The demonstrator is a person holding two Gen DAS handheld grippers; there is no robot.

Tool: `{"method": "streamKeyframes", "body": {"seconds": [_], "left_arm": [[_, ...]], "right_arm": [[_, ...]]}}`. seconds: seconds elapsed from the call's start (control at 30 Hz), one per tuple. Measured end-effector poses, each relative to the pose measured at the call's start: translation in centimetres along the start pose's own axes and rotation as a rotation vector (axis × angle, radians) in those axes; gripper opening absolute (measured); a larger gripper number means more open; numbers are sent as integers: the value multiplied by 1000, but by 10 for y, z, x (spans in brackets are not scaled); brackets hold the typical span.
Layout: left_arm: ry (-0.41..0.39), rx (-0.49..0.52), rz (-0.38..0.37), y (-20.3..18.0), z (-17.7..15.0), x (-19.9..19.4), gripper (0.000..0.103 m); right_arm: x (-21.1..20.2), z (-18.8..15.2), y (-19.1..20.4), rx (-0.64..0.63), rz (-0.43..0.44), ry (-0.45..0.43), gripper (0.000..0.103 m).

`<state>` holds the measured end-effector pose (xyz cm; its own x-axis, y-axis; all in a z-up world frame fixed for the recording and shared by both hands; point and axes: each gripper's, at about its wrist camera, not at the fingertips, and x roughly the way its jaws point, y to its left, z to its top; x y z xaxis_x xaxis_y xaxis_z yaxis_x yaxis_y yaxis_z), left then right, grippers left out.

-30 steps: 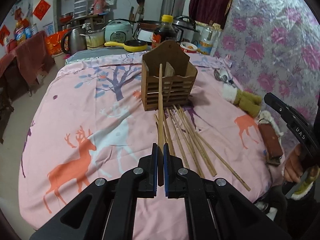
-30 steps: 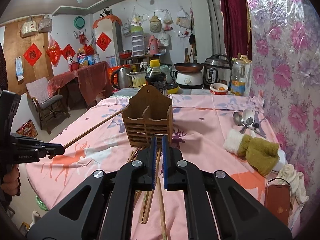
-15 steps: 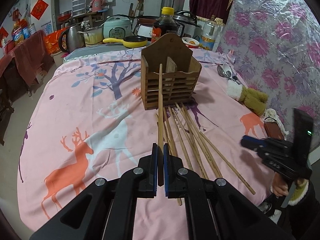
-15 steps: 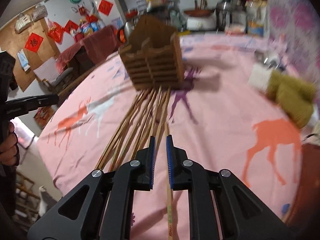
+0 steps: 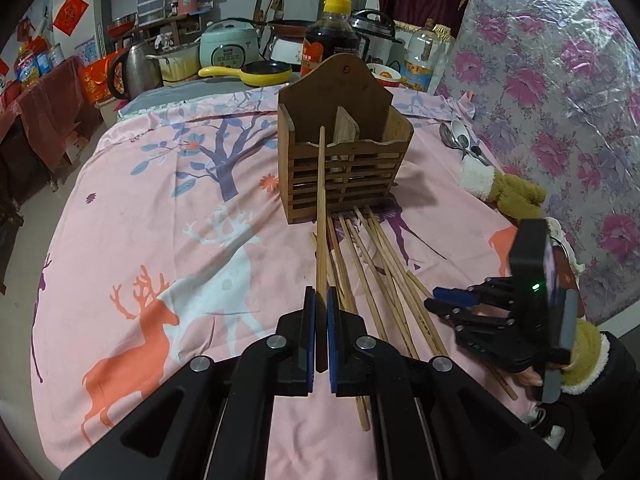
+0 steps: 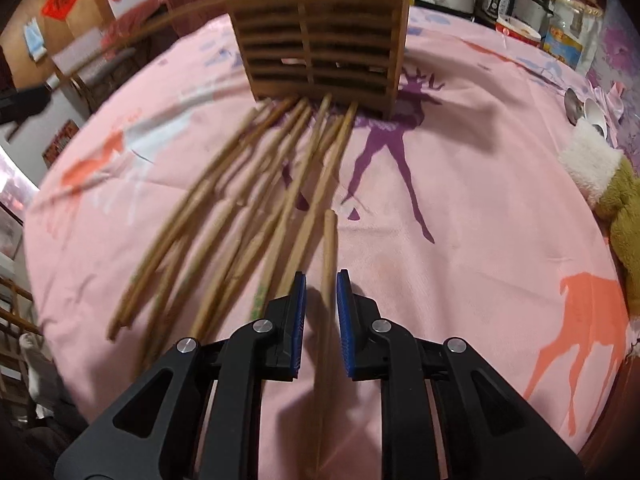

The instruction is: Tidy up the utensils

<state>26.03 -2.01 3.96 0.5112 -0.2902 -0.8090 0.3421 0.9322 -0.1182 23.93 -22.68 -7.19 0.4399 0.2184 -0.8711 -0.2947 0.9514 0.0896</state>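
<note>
My left gripper [image 5: 318, 300] is shut on one wooden chopstick [image 5: 321, 200], held above the table with its tip at the top front edge of the slatted wooden utensil holder [image 5: 346, 160]. Several loose chopsticks [image 5: 376, 276] lie fanned on the pink cloth in front of the holder. My right gripper [image 6: 321, 284] is open and low over the cloth, its jaws on either side of one lying chopstick [image 6: 329, 248]. It also shows in the left wrist view [image 5: 452, 300] at the right. The holder [image 6: 324, 36] stands just beyond the chopsticks [image 6: 240, 208].
Spoons [image 5: 460, 140] and a plush toy [image 5: 504, 192] lie at the table's right edge. A soy sauce bottle [image 5: 330, 36], yellow pan [image 5: 256, 70], kettle and cookers stand behind the holder. The floral wall is at right.
My right gripper has dropped low over the loose chopsticks and opened around one. My left gripper has moved closer to the holder with its chopstick.
</note>
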Motion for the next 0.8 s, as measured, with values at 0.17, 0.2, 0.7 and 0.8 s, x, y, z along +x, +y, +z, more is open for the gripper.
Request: {"method": "streamKeyframes", "body": {"seconds": [0.17, 0.2, 0.7, 0.8], "left_arm": [[14, 13, 9, 1, 18, 0, 6], [12, 20, 17, 0, 20, -1, 6], [-64, 17, 2, -4, 85, -25, 6], [-75, 2, -23, -4, 100, -37, 6]], "right_arm": [[-9, 2, -5, 22, 23, -30, 6], [-12, 3, -5, 26, 30, -39, 6], [-166, 87, -32, 135, -12, -571, 6], [-183, 114, -33, 144, -39, -650, 6]]}}
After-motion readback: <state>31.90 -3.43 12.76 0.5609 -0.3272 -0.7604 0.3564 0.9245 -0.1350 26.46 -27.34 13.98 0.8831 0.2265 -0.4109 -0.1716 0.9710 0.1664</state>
